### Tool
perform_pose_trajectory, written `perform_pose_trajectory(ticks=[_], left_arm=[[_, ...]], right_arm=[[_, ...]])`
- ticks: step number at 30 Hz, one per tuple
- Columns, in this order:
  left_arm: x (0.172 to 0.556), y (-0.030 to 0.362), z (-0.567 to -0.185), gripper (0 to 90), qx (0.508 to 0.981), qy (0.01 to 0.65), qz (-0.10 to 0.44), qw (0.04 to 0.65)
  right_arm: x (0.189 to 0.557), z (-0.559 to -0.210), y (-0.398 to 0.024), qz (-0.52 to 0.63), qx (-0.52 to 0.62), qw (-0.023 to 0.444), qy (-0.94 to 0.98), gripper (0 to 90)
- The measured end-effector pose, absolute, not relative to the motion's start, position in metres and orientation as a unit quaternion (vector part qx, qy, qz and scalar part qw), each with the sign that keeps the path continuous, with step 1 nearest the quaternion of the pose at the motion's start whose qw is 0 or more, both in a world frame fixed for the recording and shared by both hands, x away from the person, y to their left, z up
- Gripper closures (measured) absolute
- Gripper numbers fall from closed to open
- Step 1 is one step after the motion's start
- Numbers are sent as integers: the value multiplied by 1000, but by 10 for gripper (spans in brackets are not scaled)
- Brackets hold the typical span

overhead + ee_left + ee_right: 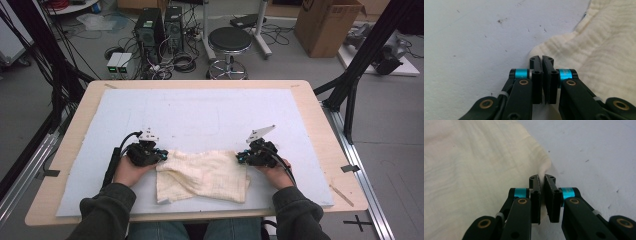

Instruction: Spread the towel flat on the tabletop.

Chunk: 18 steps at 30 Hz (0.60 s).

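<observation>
The cream cloth (202, 175) lies crumpled on the pale blue mat (200, 115) toward the 6 o'clock edge of the wooden table (320, 115), its long axis running from 9 to 3 o'clock, with a folded flap drooping at its 7 o'clock corner. Its weave shows a faint grid; no label or writing can be read on it. The left gripper (159, 156) sits at the cloth's 9 o'clock end, jaws pointing toward 3 o'clock; in the left gripper view (542, 60) the jaws are pressed nearly together on the cloth's corner (584, 50). The right gripper (242, 157) sits at the 3 o'clock end, jaws pointing toward 9 o'clock, and in the right gripper view (542, 178) its jaws pinch a raised fold of the cloth's edge (486, 170). Both hands, left (131, 171) and right (276, 174), grip from behind, forearms in dark sleeves coming in from 6 o'clock, low over the mat. A black stool (229, 42) stands beyond the table at 12 o'clock.
</observation>
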<state>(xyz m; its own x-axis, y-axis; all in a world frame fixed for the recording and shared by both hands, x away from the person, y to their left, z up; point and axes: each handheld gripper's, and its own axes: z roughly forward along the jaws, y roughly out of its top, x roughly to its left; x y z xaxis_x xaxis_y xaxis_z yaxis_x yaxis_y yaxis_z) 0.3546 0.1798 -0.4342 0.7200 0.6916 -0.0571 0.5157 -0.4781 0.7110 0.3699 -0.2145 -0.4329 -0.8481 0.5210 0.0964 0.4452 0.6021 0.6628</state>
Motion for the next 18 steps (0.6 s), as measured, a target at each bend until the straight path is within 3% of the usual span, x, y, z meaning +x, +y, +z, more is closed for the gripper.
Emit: perform_pose_trajectory(ticks=[18], left_arm=[[368, 195, -423, 875, 790, 412, 156, 427]], right_arm=[[385, -409, -218, 371, 274, 93, 882, 847]])
